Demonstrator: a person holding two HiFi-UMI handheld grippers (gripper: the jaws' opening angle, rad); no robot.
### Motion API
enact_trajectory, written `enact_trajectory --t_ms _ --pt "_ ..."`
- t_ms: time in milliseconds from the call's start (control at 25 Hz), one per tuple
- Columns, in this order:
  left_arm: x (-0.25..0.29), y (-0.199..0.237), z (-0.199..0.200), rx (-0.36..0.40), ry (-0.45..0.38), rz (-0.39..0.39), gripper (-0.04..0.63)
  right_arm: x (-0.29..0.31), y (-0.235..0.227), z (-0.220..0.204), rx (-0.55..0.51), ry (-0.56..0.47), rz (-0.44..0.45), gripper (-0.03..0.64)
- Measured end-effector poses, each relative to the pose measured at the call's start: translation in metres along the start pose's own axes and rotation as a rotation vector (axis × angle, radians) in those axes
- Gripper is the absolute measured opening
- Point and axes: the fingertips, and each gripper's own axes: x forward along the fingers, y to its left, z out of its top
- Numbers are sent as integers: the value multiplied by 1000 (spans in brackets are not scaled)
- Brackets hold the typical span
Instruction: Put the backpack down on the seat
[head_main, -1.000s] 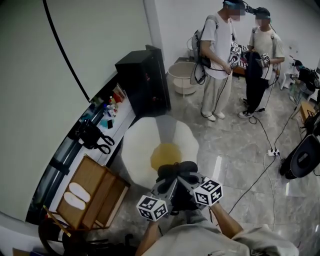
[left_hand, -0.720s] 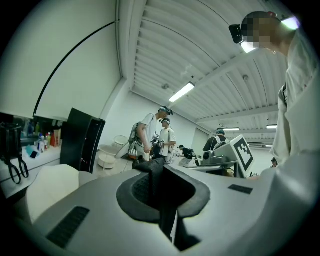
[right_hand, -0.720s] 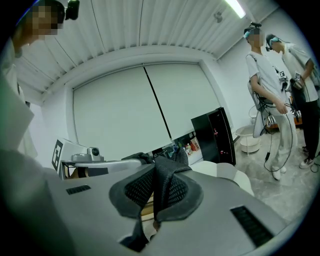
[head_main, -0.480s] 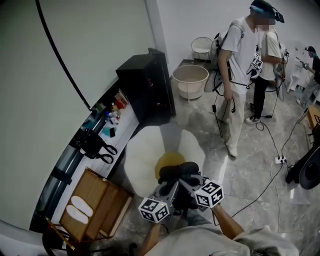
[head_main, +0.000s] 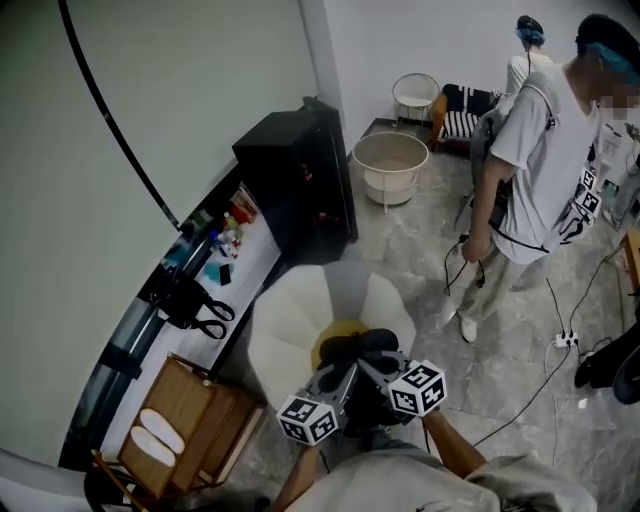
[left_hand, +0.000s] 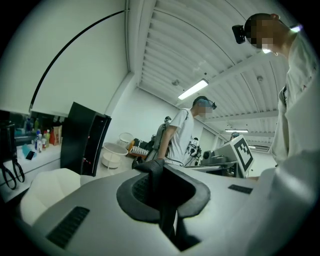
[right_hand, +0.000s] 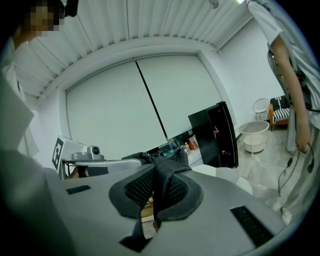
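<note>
Over the near edge of the white seat (head_main: 290, 325) hung the backpack (head_main: 355, 348), not yet set down. The left gripper (head_main: 335, 378) and the right gripper (head_main: 378, 368) each had their jaws pinched tight on a strap (right_hand: 167, 187) of it. Behind the seat stood a black cabinet (head_main: 300, 170) and a round tub (head_main: 388, 160) on the grey floor (head_main: 420, 270). The backpack was black and floppy, with netted straps.

Backpack (head_main: 358, 346) mostly out of sight, seat (head_main: 288, 322) partly hidden beneath it, shelf bottles (head_main: 226, 236) indistinct
</note>
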Motion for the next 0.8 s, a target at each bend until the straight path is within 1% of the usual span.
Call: enact_trajectory --t_ms 280,520,640,800 --pt "52 48 29 7 -10 19 43 41 -55 35 -17 -4 23 40" --pt "94 85 57 29 -28 37 43 73 -98 67 -36 -15 46 40" --pt "111 95 66 39 -38 39 43 81 -116 79 -46 -22 49 41" --pt "125 104 69 43 -38 40 43 88 -130 84 -52 -23 49 40"
